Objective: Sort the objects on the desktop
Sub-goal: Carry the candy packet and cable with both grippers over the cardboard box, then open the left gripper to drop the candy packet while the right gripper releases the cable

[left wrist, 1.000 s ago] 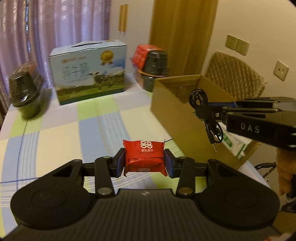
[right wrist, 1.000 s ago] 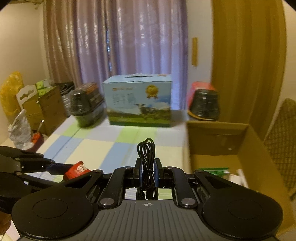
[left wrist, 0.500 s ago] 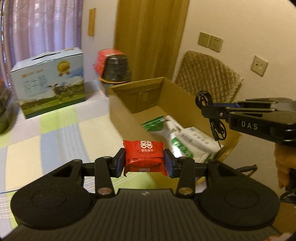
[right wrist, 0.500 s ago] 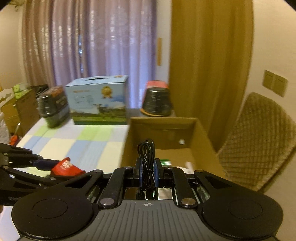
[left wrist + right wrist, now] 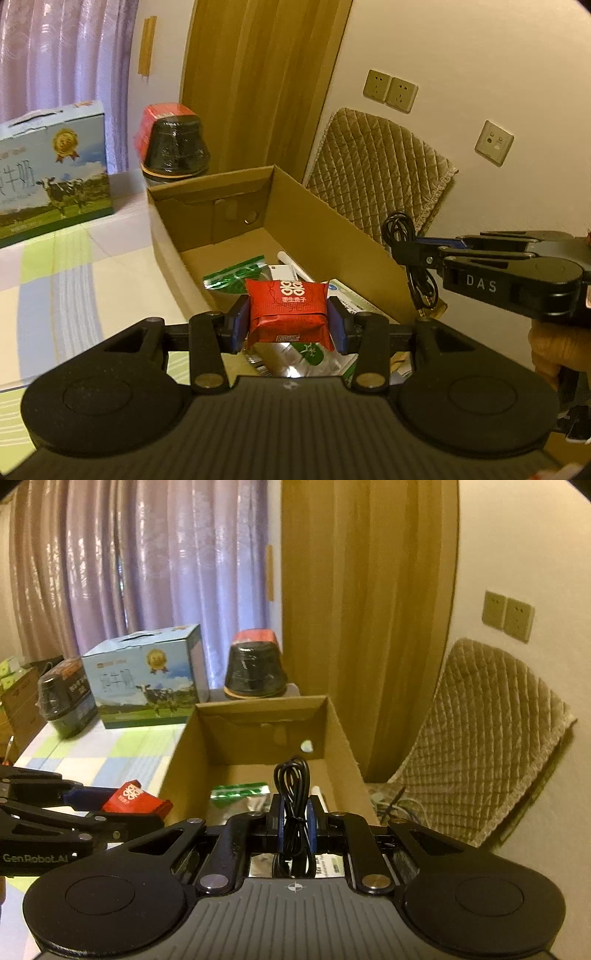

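Note:
My left gripper (image 5: 288,321) is shut on a red foil snack packet (image 5: 288,312), held above the near end of the open cardboard box (image 5: 332,218). The same packet (image 5: 135,799) shows at the left of the right wrist view, over the box's left wall. My right gripper (image 5: 293,821) is shut on a coiled black cable (image 5: 291,786) above the box (image 5: 340,731). In the left wrist view that cable (image 5: 408,243) hangs over the box's right wall. Green and white packets (image 5: 236,273) lie inside the box.
A blue milk carton (image 5: 147,679) and two dark wrapped jars (image 5: 255,672) (image 5: 62,698) stand at the back of the checked tablecloth (image 5: 103,753). A quilted chair back (image 5: 480,738) stands right of the box. Wall sockets (image 5: 389,90) are on the wall behind.
Both grippers have swung right from over the tablecloth to above the cardboard box, each keeping hold of its object. The box interior now fills the middle of both views.

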Demonstrator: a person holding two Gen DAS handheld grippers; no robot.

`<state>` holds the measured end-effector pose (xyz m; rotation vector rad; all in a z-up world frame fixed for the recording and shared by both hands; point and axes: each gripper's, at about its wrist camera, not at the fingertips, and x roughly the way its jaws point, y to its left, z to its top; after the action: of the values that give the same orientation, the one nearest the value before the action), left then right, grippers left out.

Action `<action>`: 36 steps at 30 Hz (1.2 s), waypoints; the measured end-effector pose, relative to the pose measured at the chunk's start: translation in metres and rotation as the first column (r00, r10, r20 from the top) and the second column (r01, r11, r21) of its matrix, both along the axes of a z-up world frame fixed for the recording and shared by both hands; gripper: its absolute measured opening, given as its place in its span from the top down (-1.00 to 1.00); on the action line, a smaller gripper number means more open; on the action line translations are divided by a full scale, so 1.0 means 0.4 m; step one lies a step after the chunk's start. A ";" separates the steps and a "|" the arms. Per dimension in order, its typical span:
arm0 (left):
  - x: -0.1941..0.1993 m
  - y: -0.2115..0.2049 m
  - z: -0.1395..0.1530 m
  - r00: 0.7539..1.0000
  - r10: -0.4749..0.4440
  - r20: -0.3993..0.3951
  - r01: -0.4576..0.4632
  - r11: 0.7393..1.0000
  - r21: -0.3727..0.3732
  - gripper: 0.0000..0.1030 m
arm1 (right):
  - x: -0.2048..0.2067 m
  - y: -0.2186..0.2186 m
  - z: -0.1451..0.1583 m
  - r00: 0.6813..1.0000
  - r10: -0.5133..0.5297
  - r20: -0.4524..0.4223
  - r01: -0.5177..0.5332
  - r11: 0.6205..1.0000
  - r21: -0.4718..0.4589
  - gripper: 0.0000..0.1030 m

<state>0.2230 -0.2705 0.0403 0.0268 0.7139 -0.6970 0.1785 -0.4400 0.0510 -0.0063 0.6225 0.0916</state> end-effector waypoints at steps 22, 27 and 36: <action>0.019 -0.079 -0.048 0.999 0.014 0.029 -0.015 0.999 0.035 -0.20 | 0.034 -0.052 -0.027 1.000 -0.021 -0.013 0.021 0.999 0.048 0.82; 0.025 -0.061 -0.051 0.999 0.033 0.029 -0.035 0.997 0.066 -0.20 | 0.038 -0.049 -0.032 1.000 -0.017 -0.021 0.018 0.999 0.051 0.82; 0.038 -0.020 -0.054 0.998 0.065 0.015 -0.066 0.995 0.080 -0.20 | 0.050 -0.032 -0.041 0.999 -0.009 -0.036 0.011 0.998 0.064 0.82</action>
<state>0.2381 -0.2784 0.0188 0.0812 0.7271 -0.6044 0.1985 -0.4528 0.0347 0.0610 0.6546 0.1021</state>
